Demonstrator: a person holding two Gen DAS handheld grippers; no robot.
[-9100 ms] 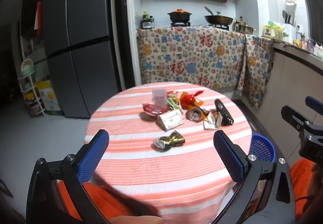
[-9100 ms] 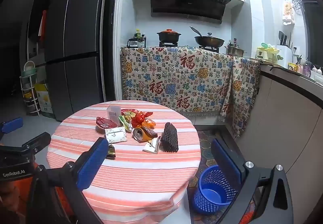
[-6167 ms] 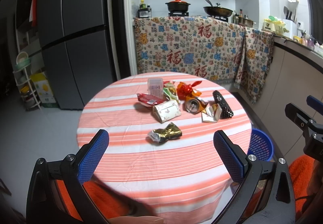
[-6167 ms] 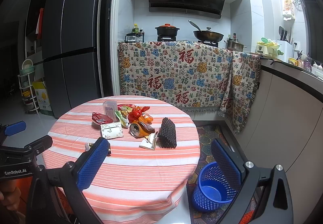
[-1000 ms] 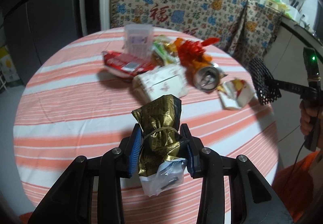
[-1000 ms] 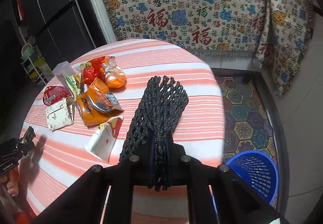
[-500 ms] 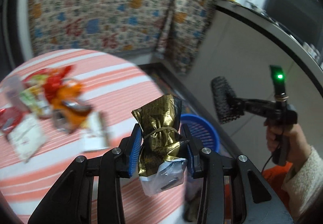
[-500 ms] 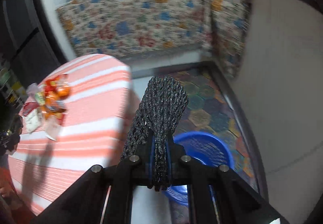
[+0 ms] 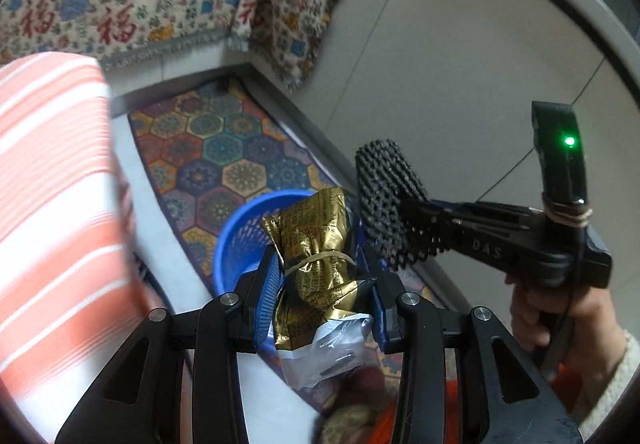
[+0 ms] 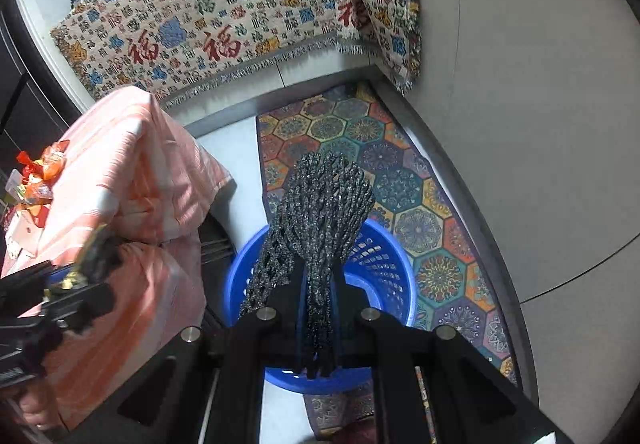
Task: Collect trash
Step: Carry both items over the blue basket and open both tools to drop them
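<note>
Right wrist view: both grippers swung off the table to over the blue basket (image 10: 384,264) (empty), right gripper (image 10: 318,318) clamping black foam net (image 10: 324,204), left gripper (image 9: 320,294) pinching gold wrapper (image 9: 316,256), drop next

The left gripper (image 9: 322,298) clamps a crumpled gold wrapper (image 9: 316,264) above the blue basket (image 9: 240,240) on the patterned floor mat (image 9: 224,148). To its right, the right gripper (image 9: 404,220), held in a hand (image 9: 560,320), pinches black foam netting (image 9: 386,196) beside the wrapper.
</note>
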